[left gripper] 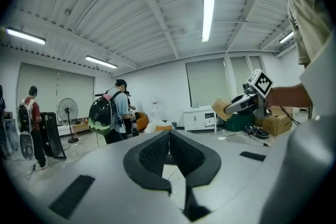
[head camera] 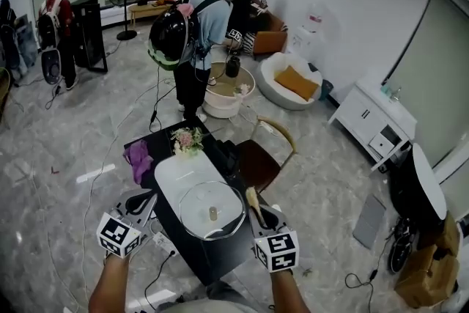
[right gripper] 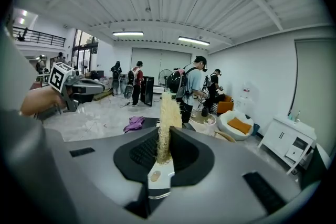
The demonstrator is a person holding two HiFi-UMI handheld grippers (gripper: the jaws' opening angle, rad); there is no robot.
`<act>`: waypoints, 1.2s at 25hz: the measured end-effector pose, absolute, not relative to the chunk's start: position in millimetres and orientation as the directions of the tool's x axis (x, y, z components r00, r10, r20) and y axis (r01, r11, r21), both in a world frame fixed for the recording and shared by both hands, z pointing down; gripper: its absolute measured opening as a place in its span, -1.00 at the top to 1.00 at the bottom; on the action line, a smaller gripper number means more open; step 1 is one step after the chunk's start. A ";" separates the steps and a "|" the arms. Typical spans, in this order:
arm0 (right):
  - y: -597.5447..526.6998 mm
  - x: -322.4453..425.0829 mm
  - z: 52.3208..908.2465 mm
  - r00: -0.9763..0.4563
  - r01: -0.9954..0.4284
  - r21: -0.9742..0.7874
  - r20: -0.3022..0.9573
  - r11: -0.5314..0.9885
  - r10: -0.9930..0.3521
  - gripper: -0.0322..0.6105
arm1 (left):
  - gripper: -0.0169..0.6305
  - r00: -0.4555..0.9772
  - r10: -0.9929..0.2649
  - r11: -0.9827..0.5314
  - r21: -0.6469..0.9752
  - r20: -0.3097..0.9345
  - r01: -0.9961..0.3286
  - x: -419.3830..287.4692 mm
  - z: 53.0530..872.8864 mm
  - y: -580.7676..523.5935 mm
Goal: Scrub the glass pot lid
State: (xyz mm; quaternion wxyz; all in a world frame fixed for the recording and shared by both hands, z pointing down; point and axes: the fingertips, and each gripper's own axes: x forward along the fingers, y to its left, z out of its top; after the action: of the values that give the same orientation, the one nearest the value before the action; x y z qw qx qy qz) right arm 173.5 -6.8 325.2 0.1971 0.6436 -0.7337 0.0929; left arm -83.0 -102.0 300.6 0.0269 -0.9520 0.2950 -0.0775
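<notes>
The glass pot lid (head camera: 212, 210), round with a small knob, lies flat on a white tray (head camera: 178, 171) on the black table (head camera: 220, 260). My left gripper (head camera: 141, 204) hovers just left of the lid; its jaws are shut with nothing between them (left gripper: 169, 136). My right gripper (head camera: 258, 215) is at the lid's right edge, shut on a tan fibrous scrubber (head camera: 253, 197). In the right gripper view the scrubber (right gripper: 168, 113) sticks up out of the gripper (right gripper: 164, 139). Both grippers point level across the room, so neither gripper view shows the lid.
A purple cloth (head camera: 138, 160) and a flower bunch (head camera: 187, 139) lie at the table's far end. A wooden chair (head camera: 265, 157) stands close on the right. Cables and a power strip (head camera: 163, 242) are on the floor at the left. People stand beyond the table.
</notes>
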 end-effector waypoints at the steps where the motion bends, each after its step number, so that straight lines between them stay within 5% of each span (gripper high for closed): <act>1: -17.4 177.0 331.6 -0.109 -0.979 0.110 0.422 0.171 -0.900 0.77 | 0.89 0.807 -0.573 -0.820 -0.093 0.145 -0.565 -78.3 305.5 -109.0; 15: -125.5 201.1 423.1 -0.242 -0.932 0.076 0.594 0.353 -0.767 0.77 | 0.89 0.720 -0.639 -0.745 0.013 0.269 -0.667 -38.1 377.6 -172.1; 30: -187.3 206.0 616.5 -0.130 -0.892 0.139 0.833 0.430 -0.539 0.77 | 0.89 0.664 -0.622 -0.634 0.232 0.415 -0.738 -24.0 531.4 -155.3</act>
State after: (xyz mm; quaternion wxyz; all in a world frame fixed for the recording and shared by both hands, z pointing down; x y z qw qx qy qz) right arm 206.0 -187.3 616.5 0.4370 0.4942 -0.7238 0.2023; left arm -24.0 -155.3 531.4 -0.1940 -0.8913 0.3814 -0.1499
